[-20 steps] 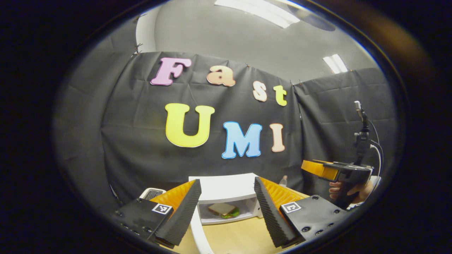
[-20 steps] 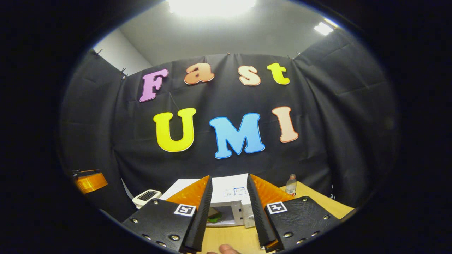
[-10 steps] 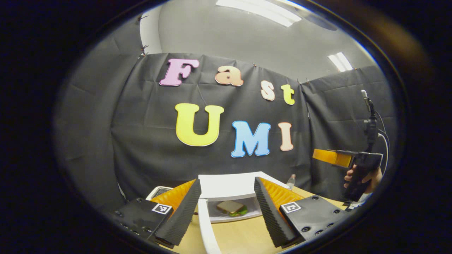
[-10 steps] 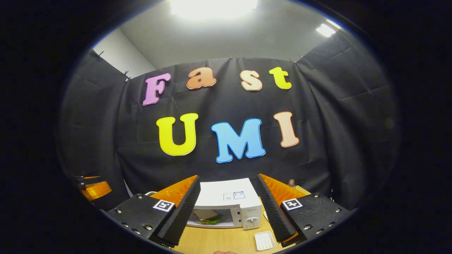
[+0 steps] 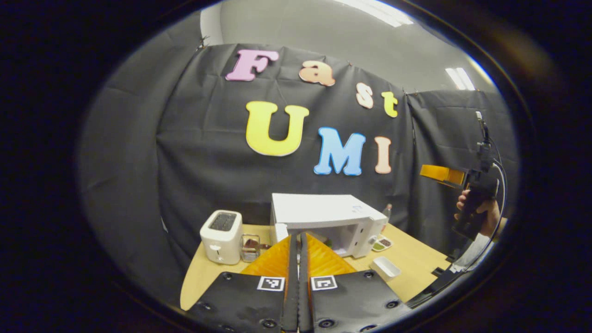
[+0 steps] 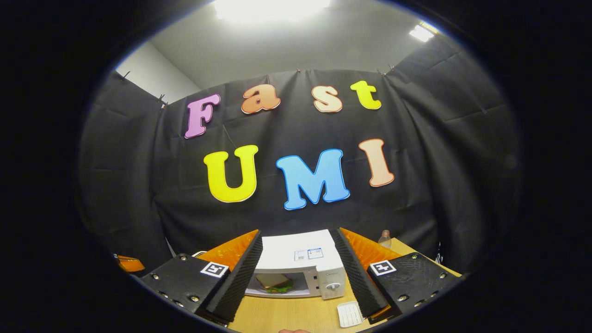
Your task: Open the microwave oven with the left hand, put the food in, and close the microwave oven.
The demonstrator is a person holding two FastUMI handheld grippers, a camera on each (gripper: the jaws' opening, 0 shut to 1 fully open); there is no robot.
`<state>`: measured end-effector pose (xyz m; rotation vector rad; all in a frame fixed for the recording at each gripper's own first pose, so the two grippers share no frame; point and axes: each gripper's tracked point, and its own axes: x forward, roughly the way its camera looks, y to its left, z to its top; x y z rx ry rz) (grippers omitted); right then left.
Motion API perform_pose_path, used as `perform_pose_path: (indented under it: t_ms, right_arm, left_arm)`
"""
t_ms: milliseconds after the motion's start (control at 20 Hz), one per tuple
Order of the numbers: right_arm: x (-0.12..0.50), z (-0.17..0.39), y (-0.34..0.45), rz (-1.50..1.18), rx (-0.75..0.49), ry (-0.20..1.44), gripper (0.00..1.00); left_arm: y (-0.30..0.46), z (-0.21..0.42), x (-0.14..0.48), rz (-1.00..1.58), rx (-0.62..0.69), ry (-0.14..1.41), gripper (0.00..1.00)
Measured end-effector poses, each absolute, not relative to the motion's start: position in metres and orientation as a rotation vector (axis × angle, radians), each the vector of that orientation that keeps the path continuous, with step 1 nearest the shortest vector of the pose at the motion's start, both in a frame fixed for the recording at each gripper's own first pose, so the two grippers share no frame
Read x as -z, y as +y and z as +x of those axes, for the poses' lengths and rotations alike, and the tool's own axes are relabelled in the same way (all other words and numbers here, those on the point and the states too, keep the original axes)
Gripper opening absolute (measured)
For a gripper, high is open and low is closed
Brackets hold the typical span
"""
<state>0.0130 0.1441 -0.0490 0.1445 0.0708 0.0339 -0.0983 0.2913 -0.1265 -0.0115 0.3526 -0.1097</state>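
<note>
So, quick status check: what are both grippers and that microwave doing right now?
Left gripper shut, holding nothing. Right gripper open, empty, facing the microwave. Sandwich inside, door not shut. Nothing in the way.

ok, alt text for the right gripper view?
The right gripper is open and empty, framing a white microwave on a wooden table. Its door is open, with a sandwich inside. A small white tray lies in front.
</note>
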Motion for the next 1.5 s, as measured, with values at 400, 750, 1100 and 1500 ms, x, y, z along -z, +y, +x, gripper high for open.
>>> perform_pose_path:
  t_ms: [400,750,1100,1500]
  right_arm:
    - [0.054,0.023,0.138,0.134,-0.053,0.09,0.95]
    - [0.059,0.035,0.126,0.103,-0.049,0.105,0.95]
    - [0.06,0.051,0.118,0.114,-0.064,0.109,0.95]
    - [0.055,0.056,0.089,0.119,-0.055,0.085,0.95]
  left_arm:
    - [0.32,-0.145,0.184,-0.043,0.043,0.485,0.08]
    - [0.317,-0.166,0.229,-0.074,0.016,0.579,0.07]
    - [0.291,-0.169,0.245,-0.192,0.024,0.612,0.07]
    - [0.247,-0.154,0.254,-0.165,0.069,0.626,0.09]
